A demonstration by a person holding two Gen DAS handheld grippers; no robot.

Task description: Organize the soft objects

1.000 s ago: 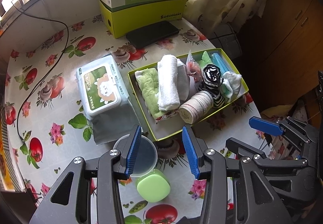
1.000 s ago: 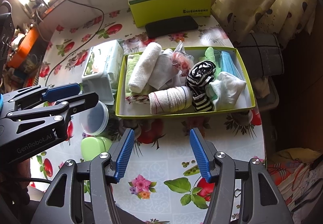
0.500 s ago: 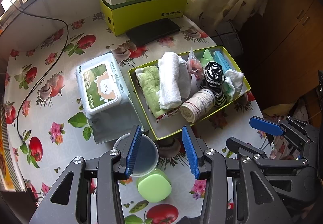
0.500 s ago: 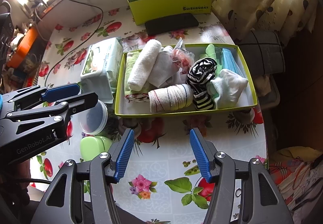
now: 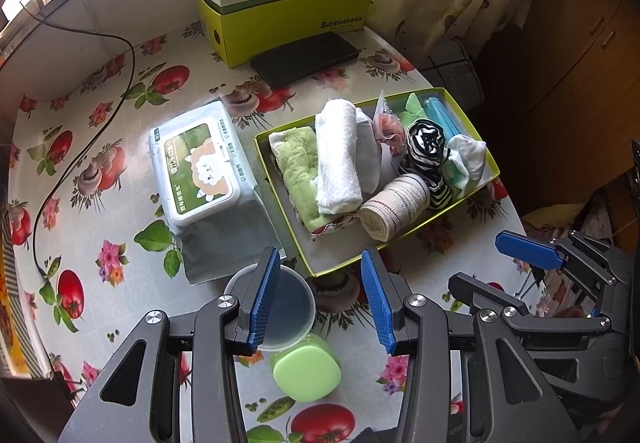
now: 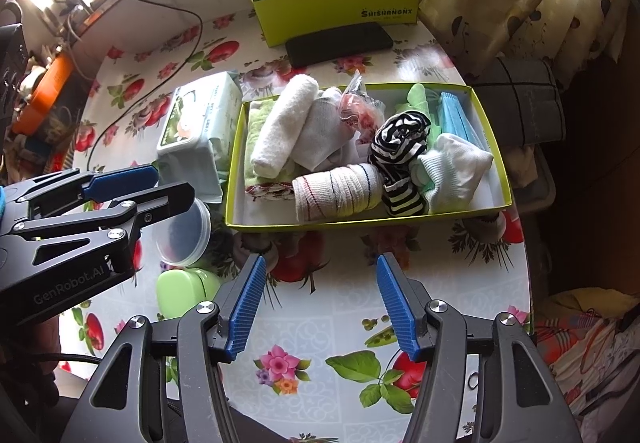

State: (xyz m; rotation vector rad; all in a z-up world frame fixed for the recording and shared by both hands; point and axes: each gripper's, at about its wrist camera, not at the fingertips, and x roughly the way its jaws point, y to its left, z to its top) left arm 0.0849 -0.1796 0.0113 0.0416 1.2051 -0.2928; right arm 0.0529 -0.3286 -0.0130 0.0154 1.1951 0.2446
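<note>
Your flowered surface (image 6: 320, 331) carries a shallow green tray (image 6: 490, 123) packed with the soft things: a white rolled towel (image 6: 280, 123), a green towel (image 5: 296, 167), a striped sock roll (image 6: 400, 151), a banded cloth roll (image 6: 340, 195) and white socks (image 6: 456, 163). A wipes pack (image 5: 200, 167) lies just left of it. Your left gripper (image 5: 320, 299) and right gripper (image 6: 322, 307) hover near the tray's front edge, jaws released and holding nothing.
</note>
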